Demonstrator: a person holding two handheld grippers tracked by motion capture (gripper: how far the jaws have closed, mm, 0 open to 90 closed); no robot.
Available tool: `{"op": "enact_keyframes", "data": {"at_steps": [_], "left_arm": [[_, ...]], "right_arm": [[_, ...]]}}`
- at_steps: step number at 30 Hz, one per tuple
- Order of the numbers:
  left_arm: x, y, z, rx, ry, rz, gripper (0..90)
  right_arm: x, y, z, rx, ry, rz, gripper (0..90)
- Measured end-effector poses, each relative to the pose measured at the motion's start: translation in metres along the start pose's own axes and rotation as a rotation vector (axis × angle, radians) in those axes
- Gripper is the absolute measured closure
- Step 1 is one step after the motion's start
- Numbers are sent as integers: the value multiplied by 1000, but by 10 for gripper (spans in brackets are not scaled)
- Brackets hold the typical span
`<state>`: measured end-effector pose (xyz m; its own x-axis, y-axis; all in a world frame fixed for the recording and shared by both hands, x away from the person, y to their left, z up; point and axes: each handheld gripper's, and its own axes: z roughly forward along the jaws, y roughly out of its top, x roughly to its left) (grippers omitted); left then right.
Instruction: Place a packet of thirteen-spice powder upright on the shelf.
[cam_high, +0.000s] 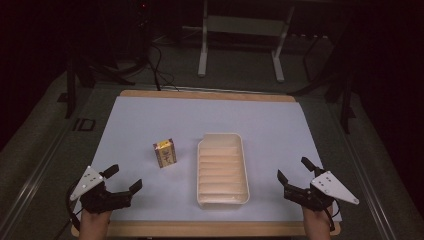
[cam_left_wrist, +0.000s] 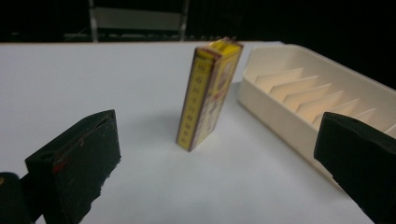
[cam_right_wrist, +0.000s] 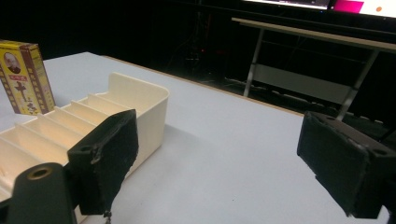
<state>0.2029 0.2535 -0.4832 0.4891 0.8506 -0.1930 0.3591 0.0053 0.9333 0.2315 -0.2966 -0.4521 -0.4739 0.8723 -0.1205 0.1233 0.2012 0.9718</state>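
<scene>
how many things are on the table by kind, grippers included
yellow box: 1
cream divided tray: 1
grippers: 2, left gripper and right gripper, both open and holding nothing
total: 4

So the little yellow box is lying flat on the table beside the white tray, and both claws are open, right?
Not quite. The yellow box stands upright beside the white tray, as the left gripper view shows. The left claw and right claw are both open.
</scene>
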Motion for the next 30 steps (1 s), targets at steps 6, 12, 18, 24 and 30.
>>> {"op": "enact_keyframes", "data": {"at_steps": [6,12,18,24,30], "left_arm": [[-3,1,2,8,-18,34,8],[-6,4,10,61,-137,149,8],[-8,11,17,145,-305,234,7],[-13,15,24,294,-344,276,8],[-17,16,33,492,-340,330,7]], "right_arm": [[0,-1,1,6,24,3,126],[2,-2,4,16,48,-8,126],[2,-4,6,30,66,-8,126],[5,-4,8,40,83,-14,125],[7,-4,8,37,98,-13,126]]}}
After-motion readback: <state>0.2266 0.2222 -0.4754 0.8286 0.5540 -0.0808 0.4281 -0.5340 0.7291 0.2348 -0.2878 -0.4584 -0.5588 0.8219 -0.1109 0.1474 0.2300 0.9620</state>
